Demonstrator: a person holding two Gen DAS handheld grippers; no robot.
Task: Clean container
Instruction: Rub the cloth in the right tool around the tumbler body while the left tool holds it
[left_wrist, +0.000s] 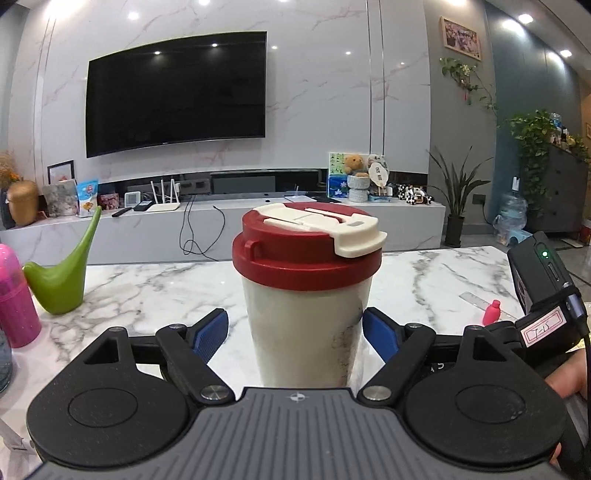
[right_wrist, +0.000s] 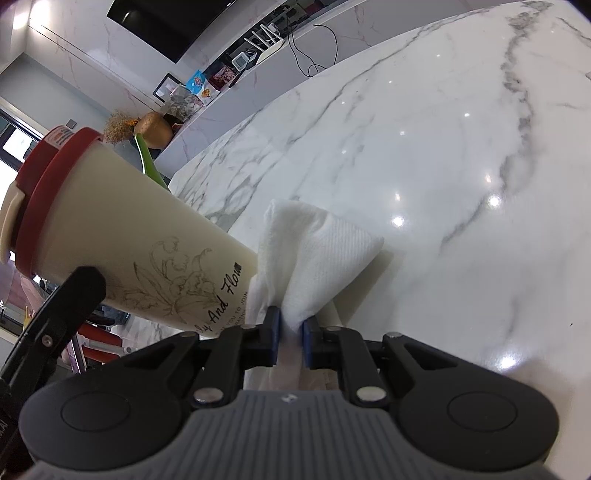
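Observation:
A cream cup (left_wrist: 299, 325) with a red lid (left_wrist: 306, 254) and a white flip cap stands upright on the marble table (left_wrist: 424, 280). My left gripper (left_wrist: 295, 326) is open around its lower body. The left blue pad (left_wrist: 210, 332) stands clear of the wall and the right pad (left_wrist: 380, 332) sits very near it. In the right wrist view the same cup (right_wrist: 129, 229) shows a flower drawing and black lettering. My right gripper (right_wrist: 291, 326) is shut on a crumpled white paper towel (right_wrist: 314, 247), which lies against the cup's base and on the table.
A green watering can (left_wrist: 62, 280) and a pink bottle (left_wrist: 14, 295) stand at the table's left. A small pink object (left_wrist: 493, 312) and a clear ruler (left_wrist: 476, 301) lie at the right, near the right gripper's black body (left_wrist: 543, 280). Bare marble (right_wrist: 424, 147) spreads beyond the towel.

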